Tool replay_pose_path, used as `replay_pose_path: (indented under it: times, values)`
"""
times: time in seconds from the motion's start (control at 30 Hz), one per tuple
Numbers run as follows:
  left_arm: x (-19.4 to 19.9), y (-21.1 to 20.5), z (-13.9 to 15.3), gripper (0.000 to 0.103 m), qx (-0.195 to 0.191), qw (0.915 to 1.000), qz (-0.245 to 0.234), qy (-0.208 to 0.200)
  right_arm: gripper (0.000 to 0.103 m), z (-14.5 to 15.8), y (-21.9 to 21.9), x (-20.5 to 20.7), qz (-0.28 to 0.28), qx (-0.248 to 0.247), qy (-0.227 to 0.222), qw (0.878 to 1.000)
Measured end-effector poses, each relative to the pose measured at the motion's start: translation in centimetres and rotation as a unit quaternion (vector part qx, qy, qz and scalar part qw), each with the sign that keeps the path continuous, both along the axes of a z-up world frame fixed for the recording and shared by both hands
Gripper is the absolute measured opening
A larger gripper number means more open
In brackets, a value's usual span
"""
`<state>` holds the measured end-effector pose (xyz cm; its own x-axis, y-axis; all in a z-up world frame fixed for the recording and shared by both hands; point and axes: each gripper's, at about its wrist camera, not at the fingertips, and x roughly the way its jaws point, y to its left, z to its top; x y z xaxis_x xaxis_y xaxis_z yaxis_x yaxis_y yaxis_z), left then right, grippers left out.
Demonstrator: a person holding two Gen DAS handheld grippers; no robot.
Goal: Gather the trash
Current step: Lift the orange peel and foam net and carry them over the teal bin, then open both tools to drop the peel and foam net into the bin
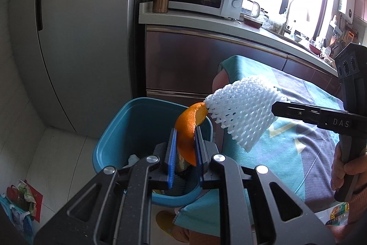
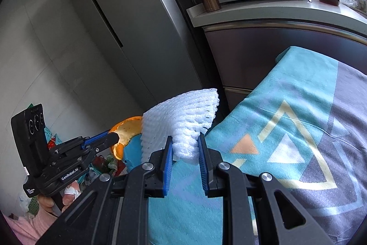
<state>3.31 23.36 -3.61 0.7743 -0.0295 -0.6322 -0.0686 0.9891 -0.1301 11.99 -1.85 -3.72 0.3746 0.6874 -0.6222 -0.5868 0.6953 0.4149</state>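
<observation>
Orange peel is pinched in the left gripper above the blue bin, ready to drop. Beside it, the right gripper clamps white foam netting, waiting over the bin's edge by the patterned cloth.

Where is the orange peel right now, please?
The orange peel is clamped in the left gripper, above the blue bin, touching the foam net at its right.
</observation>
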Motion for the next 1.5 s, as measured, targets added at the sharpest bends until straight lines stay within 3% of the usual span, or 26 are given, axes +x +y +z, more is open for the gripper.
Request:
replay_pose_path:
  times: [1.5]
  values:
    - [3.0, 4.5, -5.9, 0.016, -0.019, 0.9956, 0.071, 0.058, 0.021, -3.8, 9.6, 1.5, 0.076, -0.106, 0.017, 0.991]
